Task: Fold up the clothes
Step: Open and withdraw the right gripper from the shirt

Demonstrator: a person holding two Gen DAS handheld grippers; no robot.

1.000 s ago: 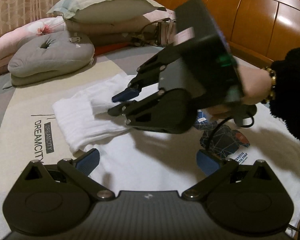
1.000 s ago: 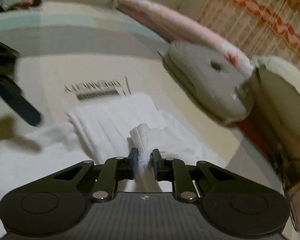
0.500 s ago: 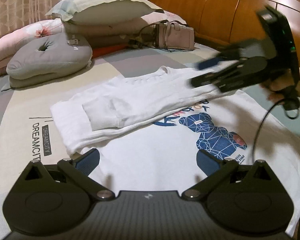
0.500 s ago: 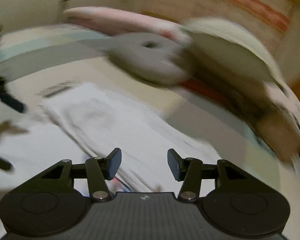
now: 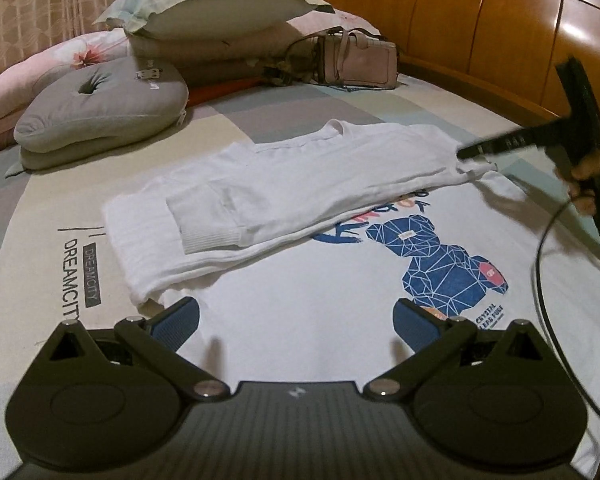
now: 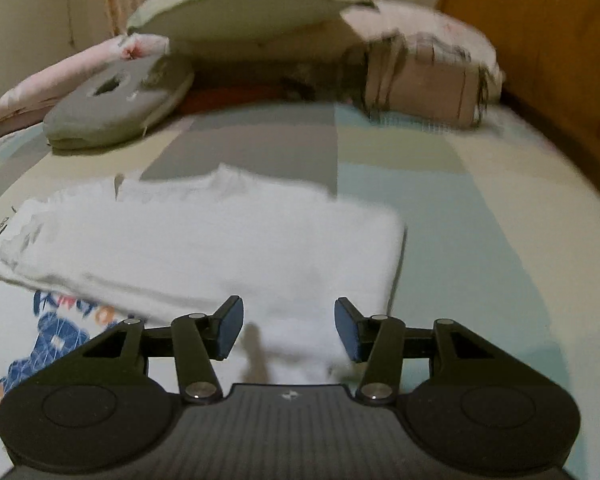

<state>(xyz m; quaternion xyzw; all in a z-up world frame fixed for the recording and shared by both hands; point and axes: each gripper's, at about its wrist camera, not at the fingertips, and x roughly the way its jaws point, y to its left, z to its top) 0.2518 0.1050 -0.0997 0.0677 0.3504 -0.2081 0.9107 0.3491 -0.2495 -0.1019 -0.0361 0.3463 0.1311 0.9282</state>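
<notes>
The left claw (image 5: 296, 322) is wide open and grasps nothing. Its two blue pads (image 5: 179, 320) hang just over the white shirt (image 5: 300, 280), which lies flat on the bed (image 5: 40, 200) right in front of the claw. Whether the pads touch the cloth I cannot tell. Ahead of this claw, one side of the shirt is folded over the body, and a sleeve with a ribbed cuff (image 5: 212, 236) lies on top of the fold. A blue bear print (image 5: 448, 256) shows ahead and to the right of the claw.

The right claw (image 6: 289, 328) is also released, its jaws well apart, with nothing between them. In its own view it is low over the folded edge of the shirt (image 6: 220, 248), and the white cloth fills the space in front of the pads. This view is blurred. In the left view the right claw (image 5: 470, 151) appears far to the right, near the shoulder end of the fold, held by a hand (image 5: 588, 176).

Beyond both claws there are a grey cushion (image 5: 100, 108), a pillow (image 5: 212, 0), a small bag (image 5: 356, 60) and a wooden headboard (image 5: 480, 20).
</notes>
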